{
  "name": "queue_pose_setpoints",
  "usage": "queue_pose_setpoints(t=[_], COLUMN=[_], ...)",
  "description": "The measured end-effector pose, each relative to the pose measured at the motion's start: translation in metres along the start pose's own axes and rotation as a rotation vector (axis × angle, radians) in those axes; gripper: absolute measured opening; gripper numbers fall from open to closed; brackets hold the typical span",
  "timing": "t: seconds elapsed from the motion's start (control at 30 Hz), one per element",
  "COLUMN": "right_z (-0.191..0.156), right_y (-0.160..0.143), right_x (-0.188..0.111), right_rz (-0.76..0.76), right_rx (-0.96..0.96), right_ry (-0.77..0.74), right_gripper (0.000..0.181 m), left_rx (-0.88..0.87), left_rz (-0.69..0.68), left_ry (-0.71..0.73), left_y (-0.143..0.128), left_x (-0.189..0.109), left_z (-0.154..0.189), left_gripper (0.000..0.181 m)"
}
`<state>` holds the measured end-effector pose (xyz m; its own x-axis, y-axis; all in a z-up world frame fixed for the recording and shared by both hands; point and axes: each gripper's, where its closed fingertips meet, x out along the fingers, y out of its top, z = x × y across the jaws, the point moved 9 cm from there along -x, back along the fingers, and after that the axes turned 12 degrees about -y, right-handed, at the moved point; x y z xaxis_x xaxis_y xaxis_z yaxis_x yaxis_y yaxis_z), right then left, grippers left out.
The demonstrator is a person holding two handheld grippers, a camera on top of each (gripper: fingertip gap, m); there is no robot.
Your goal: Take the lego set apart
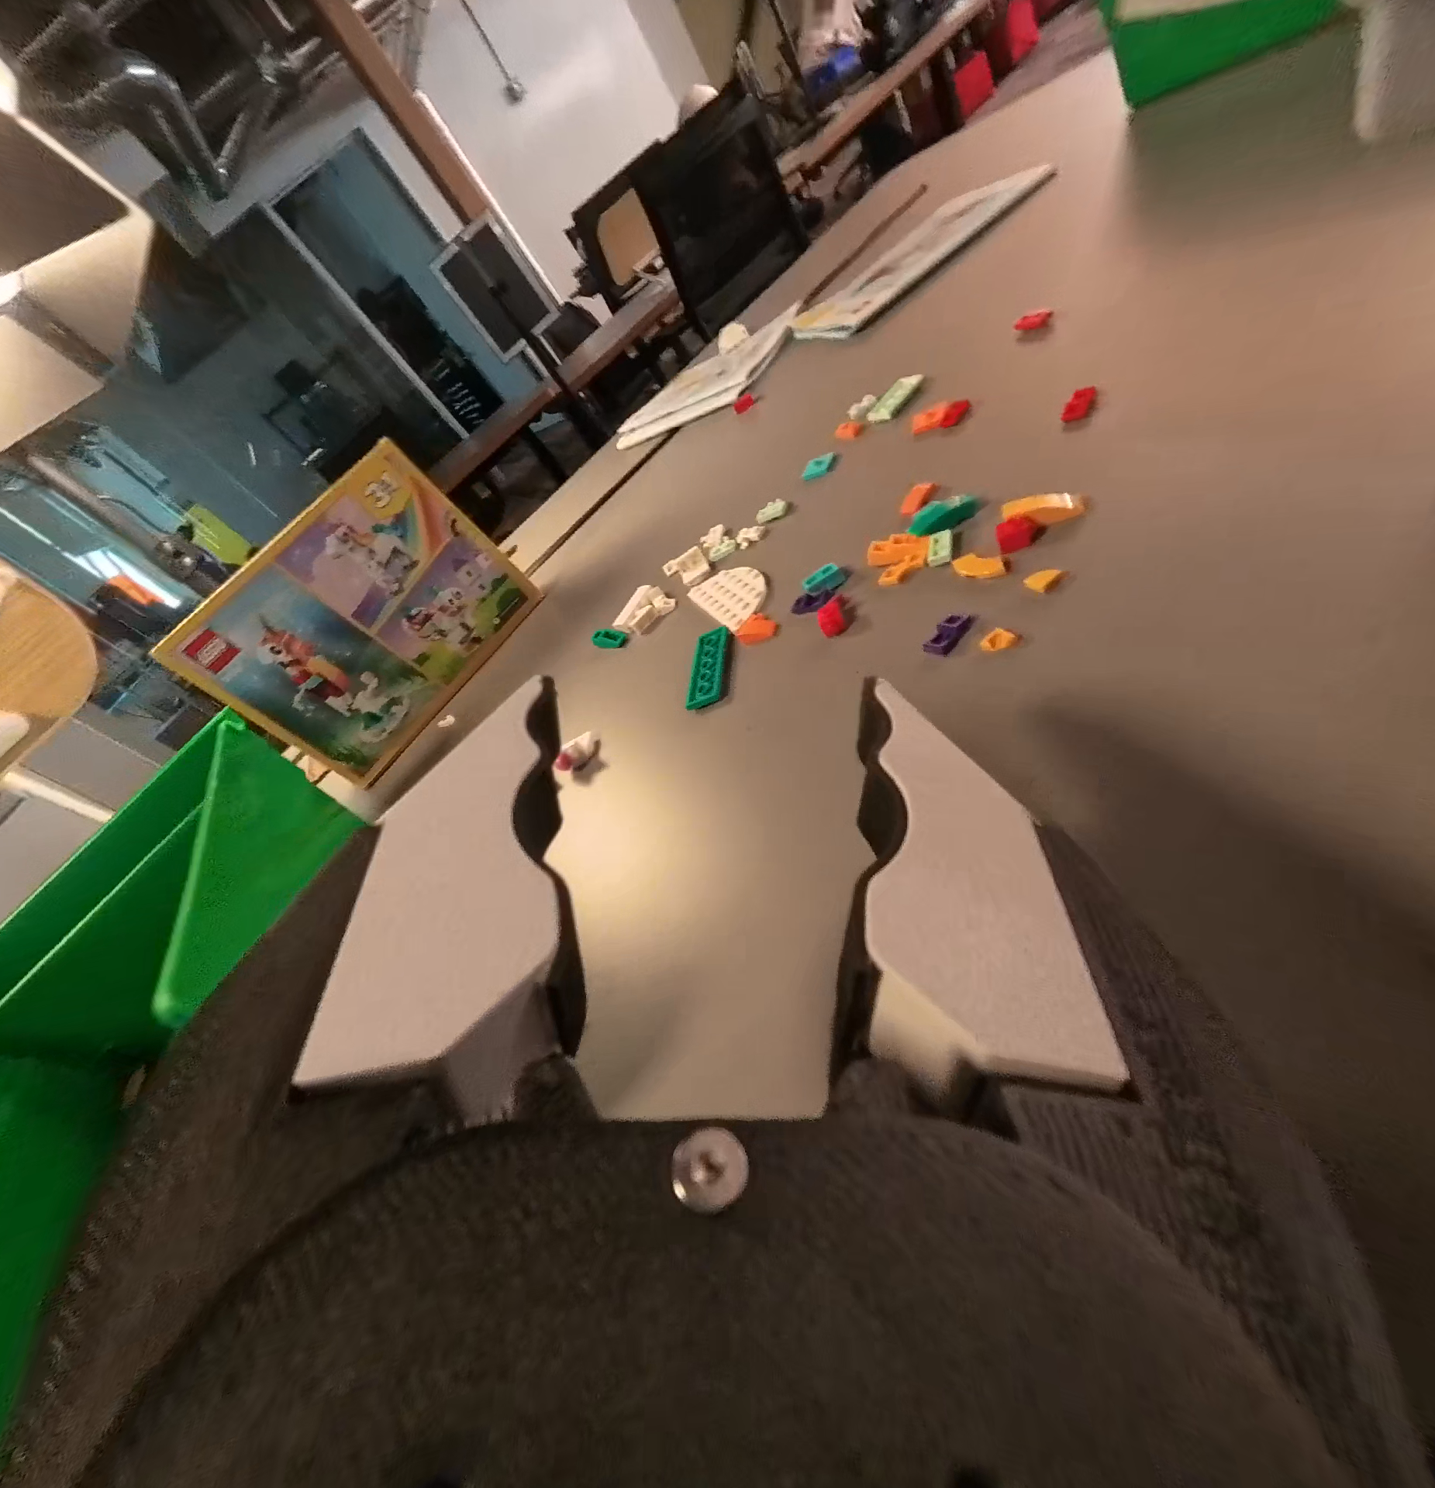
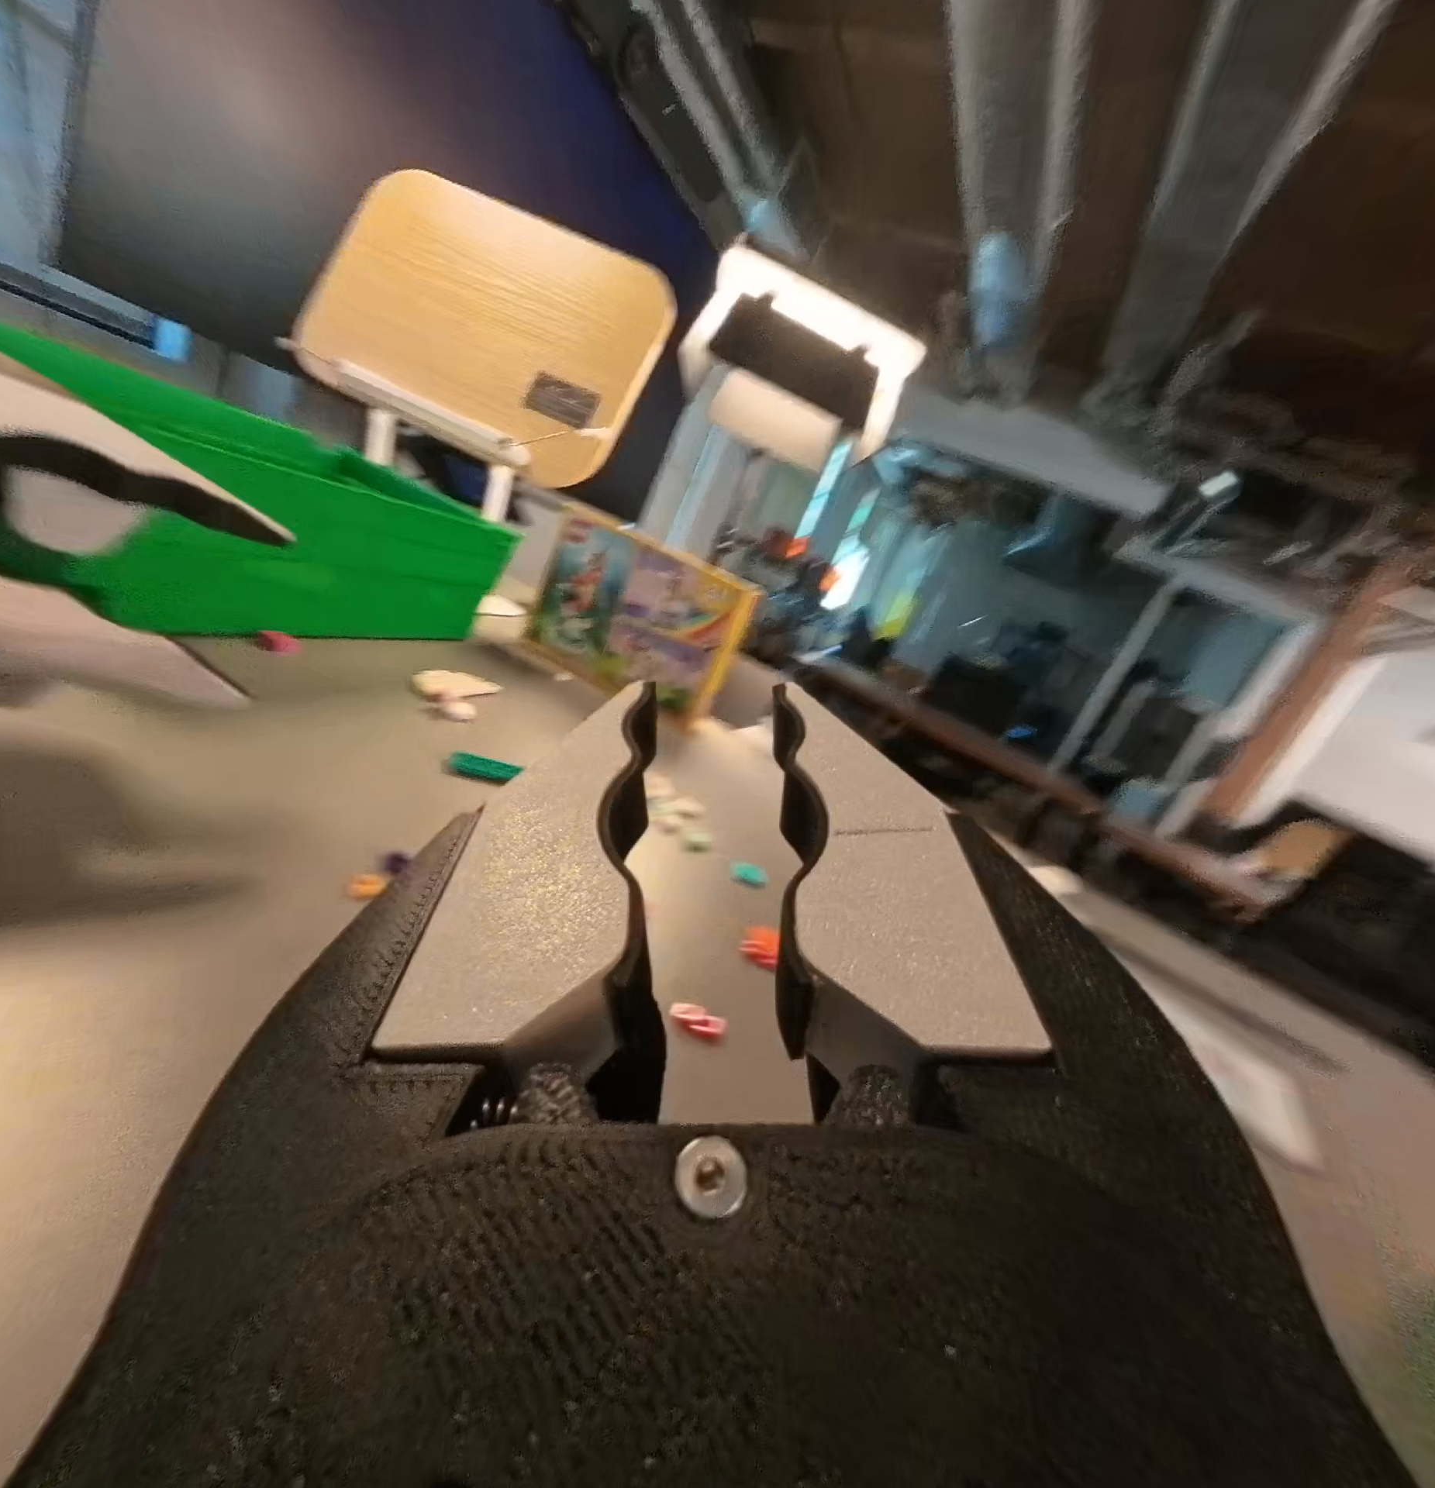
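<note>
Loose lego pieces lie scattered on the grey table: a green plate, a white rounded plate, orange pieces, red and purple bits. A small white and pink piece lies by my left fingertip. My left gripper is open and empty, just short of the pieces. My right gripper is open and empty, low over the table, with blurred pieces showing between its fingers. The left gripper's fingertip shows at the far left of the right wrist view.
The lego box stands at the table's edge beside a green bin; both also show in the right wrist view, box and bin. Open instruction booklets lie at the far end. Another green bin stands far off. The left tips stand about 12 centimetres off the green plate.
</note>
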<state>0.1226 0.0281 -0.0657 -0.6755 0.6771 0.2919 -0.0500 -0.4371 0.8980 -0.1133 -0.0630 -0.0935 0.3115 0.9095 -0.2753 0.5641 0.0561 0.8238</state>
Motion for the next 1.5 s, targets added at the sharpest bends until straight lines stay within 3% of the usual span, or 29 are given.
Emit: queue_pose_setpoints(t=[0.1, 0.23, 0.4, 0.57, 0.93, 1.1, 1.3, 1.5], right_z=[-0.014, -0.046, -0.099, -0.126, -0.139, -0.142, -0.098, -0.033], right_y=[0.002, 0.001, -0.033, -0.058, -0.067, -0.070, -0.039, -0.019], right_x=[0.041, 0.105, 0.173, 0.202, 0.225, 0.228, 0.205, 0.159], right_rz=[-0.223, -0.413, -0.634, -0.737, -0.764, -0.738, -0.490, -0.111], right_rx=[0.075, 0.089, 0.035, 0.031, -0.033, -0.056, -0.101, -0.088], right_ry=[0.249, 0.491, 0.637, 0.666, 0.742, 0.749, 0.626, 0.452], right_gripper=[0.029, 0.025, 0.018, 0.024, 0.023, 0.003, 0.003, 0.003], left_rx=[0.018, 0.020, -0.006, -0.001, -0.100, -0.137, -0.158, -0.647], left_rz=[-0.079, -0.122, -0.048, -0.071, -0.034, -0.023, 0.021, 0.266], left_ry=[-0.002, 0.051, 0.088, 0.091, 0.066, 0.059, -0.031, -0.237], left_y=[-0.001, -0.006, -0.006, -0.007, -0.009, -0.010, 0.007, 0.034], left_x=[0.013, 0.017, 0.009, 0.011, 0.008, 0.007, 0.029, 0.074], left_z=[0.000, -0.008, -0.013, -0.013, -0.021, -0.024, -0.023, -0.064], left_gripper=[0.073, 0.067, 0.052, 0.053, 0.053, 0.053, 0.040, 0.025])
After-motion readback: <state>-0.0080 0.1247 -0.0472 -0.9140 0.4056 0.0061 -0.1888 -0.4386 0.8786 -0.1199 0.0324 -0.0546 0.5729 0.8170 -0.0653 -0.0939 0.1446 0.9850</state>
